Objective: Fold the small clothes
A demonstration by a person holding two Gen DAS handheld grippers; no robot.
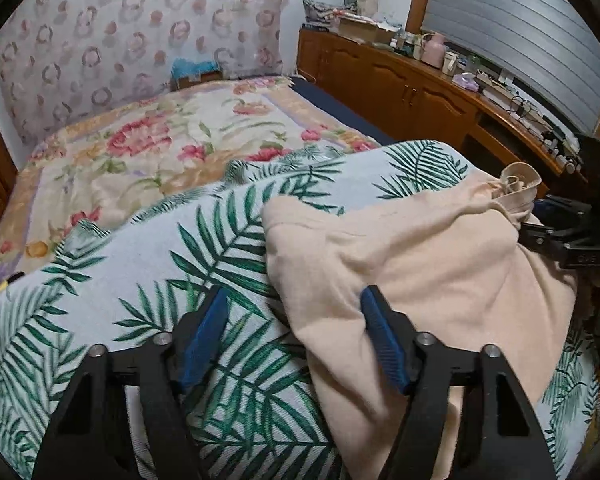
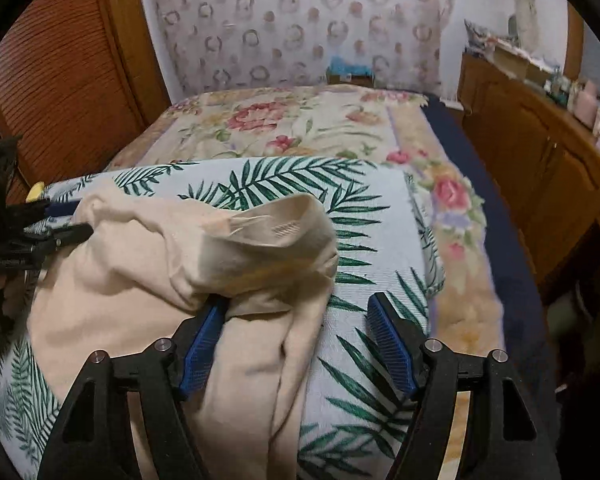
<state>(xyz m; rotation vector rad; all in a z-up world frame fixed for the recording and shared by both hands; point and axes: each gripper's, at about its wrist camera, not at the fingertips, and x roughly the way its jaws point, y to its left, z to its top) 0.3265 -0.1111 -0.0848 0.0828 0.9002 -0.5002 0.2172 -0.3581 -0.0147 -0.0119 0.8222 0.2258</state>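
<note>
While cream garment (image 1: 420, 264) lies rumpled, palm-leaf cloth (image 1: 148, 280) beneath, floral blanket (image 1: 148, 148) beyond

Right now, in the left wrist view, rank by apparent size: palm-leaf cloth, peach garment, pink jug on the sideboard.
1. palm-leaf cloth, largest.
2. peach garment, somewhat smaller, though nearness inflates it.
3. pink jug, smallest, but farthest away.

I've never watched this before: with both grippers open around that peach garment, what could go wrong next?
The left gripper has cloth only along one finger, so closing may catch a thin edge or nothing. The garment is bunched at its waistband, so a fold could come out crooked. The right gripper might also pinch the leaf-print cover beneath.
</note>
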